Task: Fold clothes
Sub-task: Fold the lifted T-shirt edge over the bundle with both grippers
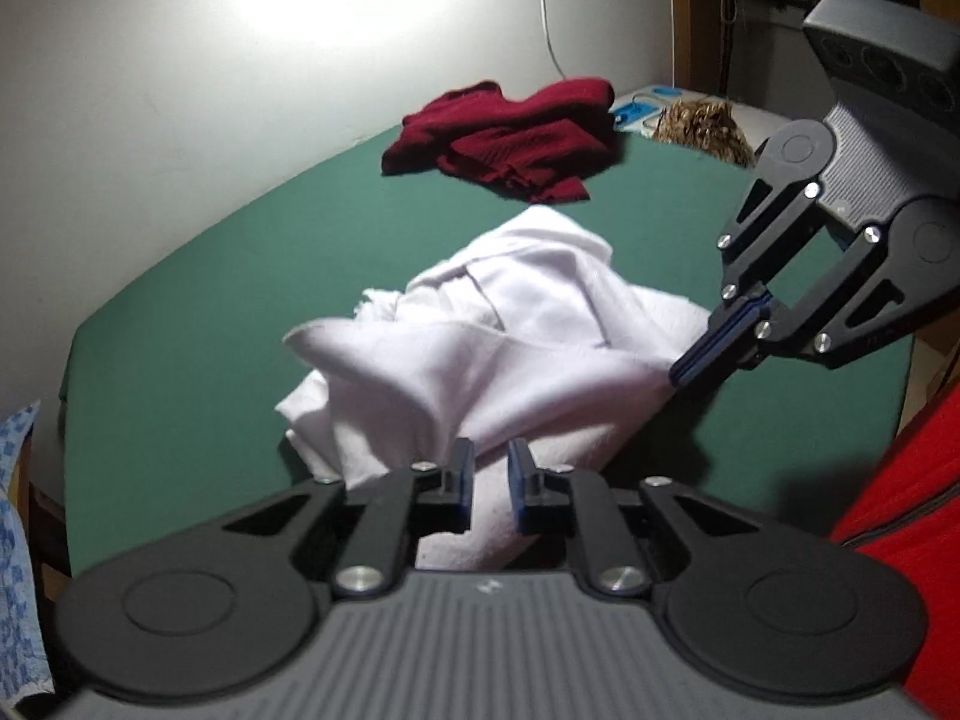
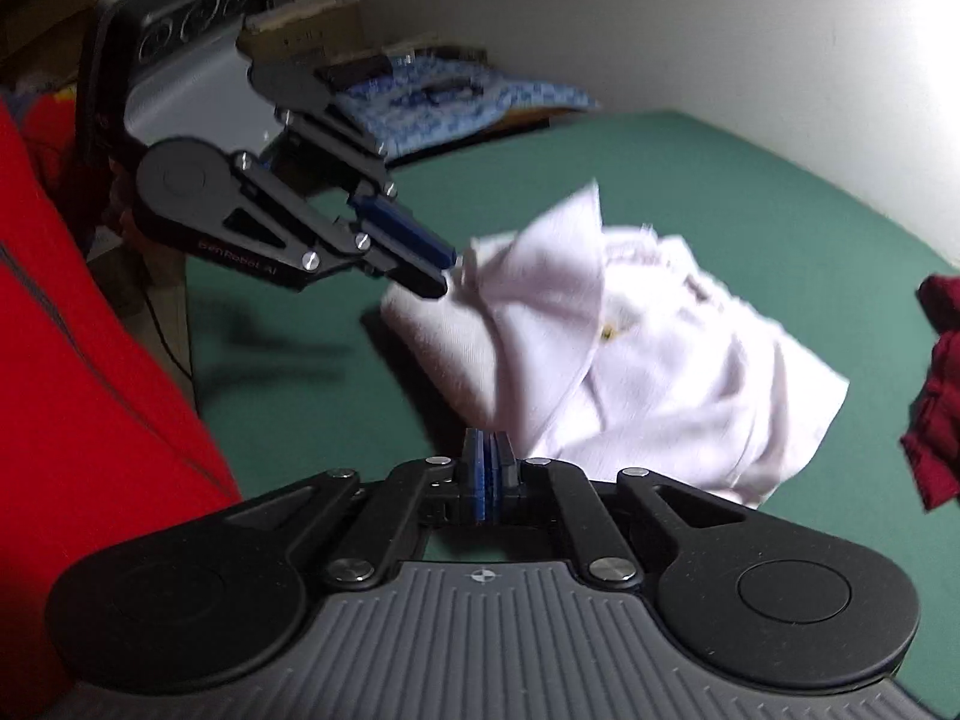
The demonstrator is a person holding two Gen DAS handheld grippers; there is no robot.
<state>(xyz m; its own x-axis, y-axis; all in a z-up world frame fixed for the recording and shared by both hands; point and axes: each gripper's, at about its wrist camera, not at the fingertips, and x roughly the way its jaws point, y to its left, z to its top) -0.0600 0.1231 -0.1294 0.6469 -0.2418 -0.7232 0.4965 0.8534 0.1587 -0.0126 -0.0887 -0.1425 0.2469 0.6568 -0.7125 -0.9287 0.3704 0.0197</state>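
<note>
Both hand-held grippers pinch a crumpled white shirt (image 1: 510, 324) on a green bed (image 1: 240, 276).

The left hand-held gripper (image 1: 487, 483) clamps a fold of the shirt at its near edge; the right hand-held gripper (image 1: 690, 369), jaws pressed together, nips the shirt's right-hand corner. A dark red garment (image 1: 510, 138) lies well apart, farther back near the wall (image 1: 180, 60).

Both units matched: left gripper (image 1: 489, 492) and right gripper (image 2: 486, 483) had black linkage arms, round pivot discs, silver screws, blue finger pads and ribbed grey bodies. Pale lettering ran along one left arm. Person wore a red garment (image 2: 78, 360).
</note>
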